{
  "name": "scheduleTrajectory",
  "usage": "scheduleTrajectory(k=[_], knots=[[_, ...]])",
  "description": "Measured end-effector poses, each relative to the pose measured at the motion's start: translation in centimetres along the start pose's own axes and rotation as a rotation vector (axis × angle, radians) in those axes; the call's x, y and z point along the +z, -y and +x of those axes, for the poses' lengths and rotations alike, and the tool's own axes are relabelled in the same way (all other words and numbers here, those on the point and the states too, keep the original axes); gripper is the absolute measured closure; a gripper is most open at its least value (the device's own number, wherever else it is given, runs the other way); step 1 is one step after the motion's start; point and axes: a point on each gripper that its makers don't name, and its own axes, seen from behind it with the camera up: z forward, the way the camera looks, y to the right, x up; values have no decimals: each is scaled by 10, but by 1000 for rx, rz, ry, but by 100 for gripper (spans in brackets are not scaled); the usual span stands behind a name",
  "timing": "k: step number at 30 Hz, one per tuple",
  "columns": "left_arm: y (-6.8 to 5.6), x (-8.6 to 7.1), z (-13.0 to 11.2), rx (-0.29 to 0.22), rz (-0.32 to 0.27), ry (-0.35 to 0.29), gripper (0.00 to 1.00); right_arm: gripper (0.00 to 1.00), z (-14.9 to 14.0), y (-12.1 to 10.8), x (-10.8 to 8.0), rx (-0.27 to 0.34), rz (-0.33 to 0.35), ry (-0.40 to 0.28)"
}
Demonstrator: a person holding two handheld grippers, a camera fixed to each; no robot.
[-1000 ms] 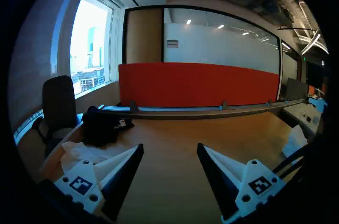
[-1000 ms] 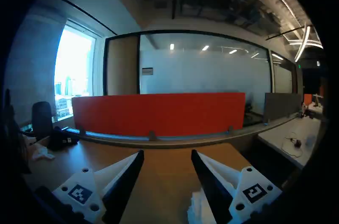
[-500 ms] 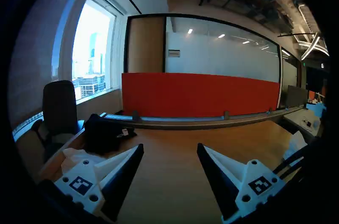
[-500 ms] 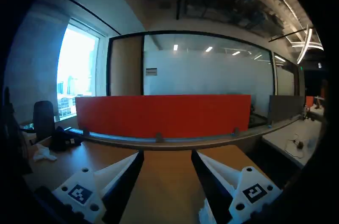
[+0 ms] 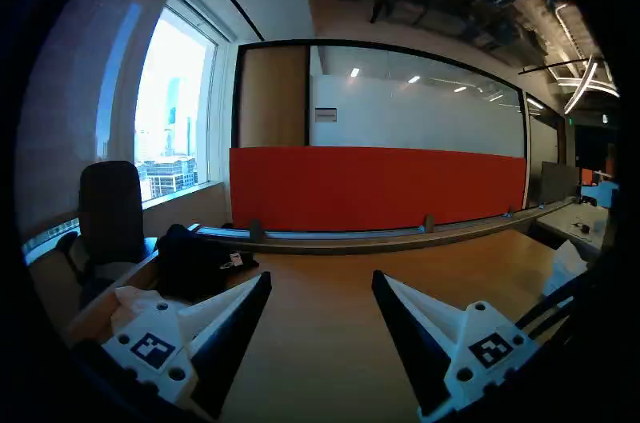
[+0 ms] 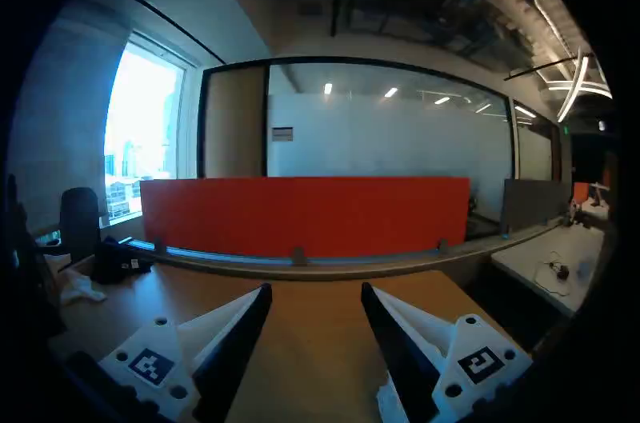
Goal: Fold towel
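My left gripper (image 5: 321, 274) stands open over the wooden table (image 5: 320, 343), with nothing between its fingers. A white towel's corner (image 5: 566, 261) pokes up at the right edge of the left gripper view. My right gripper (image 6: 316, 286) is open too, held above the same table (image 6: 312, 343). A small piece of white towel (image 6: 387, 405) peeks out low beside its right finger (image 6: 432, 351). Neither gripper touches the cloth.
A crumpled white cloth (image 5: 132, 301) and a black bag (image 5: 196, 261) lie at the table's left end, by a dark office chair (image 5: 110, 215). A red divider (image 5: 376, 187) on a rail closes the far edge. A white desk (image 6: 552, 263) stands to the right.
Both views have tilted slightly upward, so the divider sits lower in the left gripper view. The towel piece by the right finger has slid lower and to the right. Both grippers stay open.
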Motion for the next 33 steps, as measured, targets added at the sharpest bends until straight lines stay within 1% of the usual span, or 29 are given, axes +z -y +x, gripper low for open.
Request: scheduleTrajectory(k=[3,9,12,18,21,27,33], knots=[[2,-1,-9,8,5,-15,6,14,-5,1,-2,-15,-8,4],[7,-2,-32,-6,12,-44,6,14,-13,5,-5,-17,-5,0],[11,-3,-45,-13,17,-55,6,14,-16,6,-4,-19,-5,-5],[16,-3,-69,3,23,-77,6,14,-22,11,1,-37,-3,-17],[18,-3,-82,3,29,-83,7,14,-26,15,2,-45,4,-22],[15,-1,-98,-21,28,-100,6,14,-33,22,5,-62,9,-30],[9,2,-108,-22,29,-114,6,14,-38,25,10,-67,18,-38]])
